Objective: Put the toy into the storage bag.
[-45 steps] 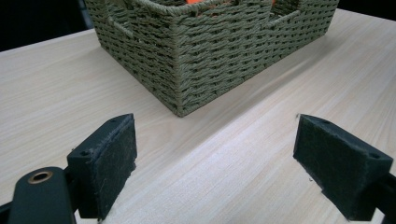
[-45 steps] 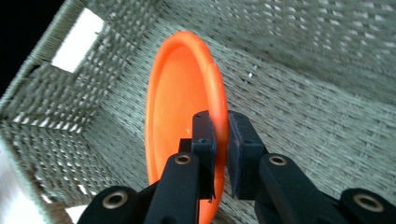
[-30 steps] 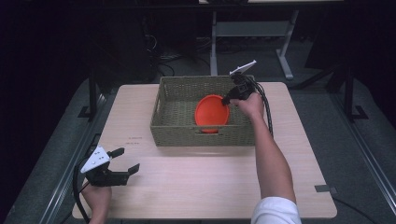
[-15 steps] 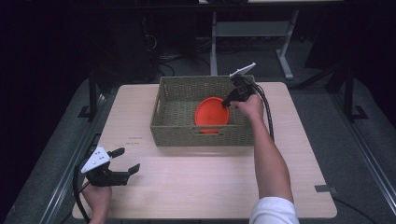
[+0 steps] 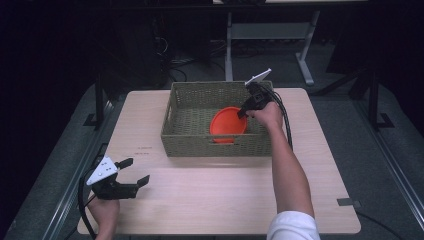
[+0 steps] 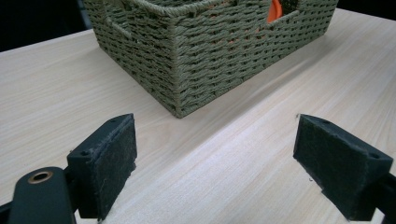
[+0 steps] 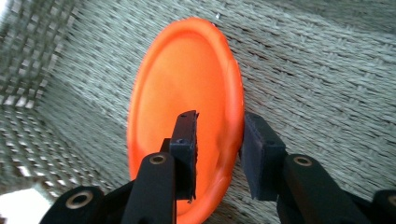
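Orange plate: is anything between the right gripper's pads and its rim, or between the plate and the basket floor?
Nothing visible. The right gripper straddles the orange plate rim, jaws just opened, gap on the inner side. The plate lies on the basket floor, nothing seen beneath. The left gripper waits open, far off.

Dim room, grey floor point(image 5: 360, 125), light wooden table point(image 5: 210, 200), pale metal frame point(image 5: 265, 32) behind.

1. A lab or test room is showing here: a pale wood-topped desk point(image 5: 200, 200) is standing alone on grey floor matting point(image 5: 350, 130).
2. Dark surroundings are closing in, with tangled black cables point(image 5: 172, 65) lying behind.
3. A grey metal frame stand point(image 5: 265, 35) is standing at the back.
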### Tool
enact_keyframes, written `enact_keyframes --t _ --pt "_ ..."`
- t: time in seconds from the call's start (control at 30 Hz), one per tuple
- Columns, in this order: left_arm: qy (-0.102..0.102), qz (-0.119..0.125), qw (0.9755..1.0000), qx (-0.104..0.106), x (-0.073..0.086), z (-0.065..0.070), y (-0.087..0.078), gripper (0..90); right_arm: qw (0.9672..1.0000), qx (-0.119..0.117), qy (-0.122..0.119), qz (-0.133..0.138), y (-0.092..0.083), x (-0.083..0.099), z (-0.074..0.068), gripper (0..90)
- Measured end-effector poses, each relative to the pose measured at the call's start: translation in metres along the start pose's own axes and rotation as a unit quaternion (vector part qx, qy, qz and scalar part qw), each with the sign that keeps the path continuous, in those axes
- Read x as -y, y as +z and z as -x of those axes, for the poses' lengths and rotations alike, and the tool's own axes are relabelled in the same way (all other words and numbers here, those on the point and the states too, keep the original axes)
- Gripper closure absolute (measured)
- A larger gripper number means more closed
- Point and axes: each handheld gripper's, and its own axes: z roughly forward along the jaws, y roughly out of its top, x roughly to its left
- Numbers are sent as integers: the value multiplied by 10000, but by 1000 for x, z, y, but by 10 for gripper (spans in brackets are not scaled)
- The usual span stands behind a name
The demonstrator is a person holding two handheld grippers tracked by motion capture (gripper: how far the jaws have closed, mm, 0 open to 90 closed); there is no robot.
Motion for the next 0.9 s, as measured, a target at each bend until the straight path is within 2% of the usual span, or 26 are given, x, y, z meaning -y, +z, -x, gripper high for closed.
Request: enact_keyframes --t 0.07,0.1,0.2,0.3,0.47,0.57,0.7,0.73,0.8,0.9 --pt "16 -11 10000 5 0 0 0 126 10000 16 63 -7 1 0 0 663" --pt "7 -10 10000 3 0 0 0 126 9998 -22 171 -35 2 -1 1 622" --pt "24 -29 10000 -15 0 -1 -1 126 9998 56 123 -110 5 -1 2 609" --pt "-17 -5 10000 -19 0 -1 -1 126 9996 41 199 -189 8 -1 3 514" --pt "-7 -11 10000 0 0 0 1 126 9994 93 170 -290 11 -1 4 496" --pt "0 13 10000 -18 0 0 0 126 9995 -18 236 -198 9 -1 3 459" --pt "-1 6 10000 -29 0 -1 -1 126 9996 86 185 -205 6 0 3 455" --pt "2 1 10000 -30 0 -1 -1 126 9997 121 193 -113 3 1 4 478" --pt "-2 14 10000 -32 0 -1 -2 126 9995 -66 309 35 -5 2 5 470" --pt "-37 22 10000 -43 0 -1 -3 126 9996 -19 266 92 -13 3 4 465"
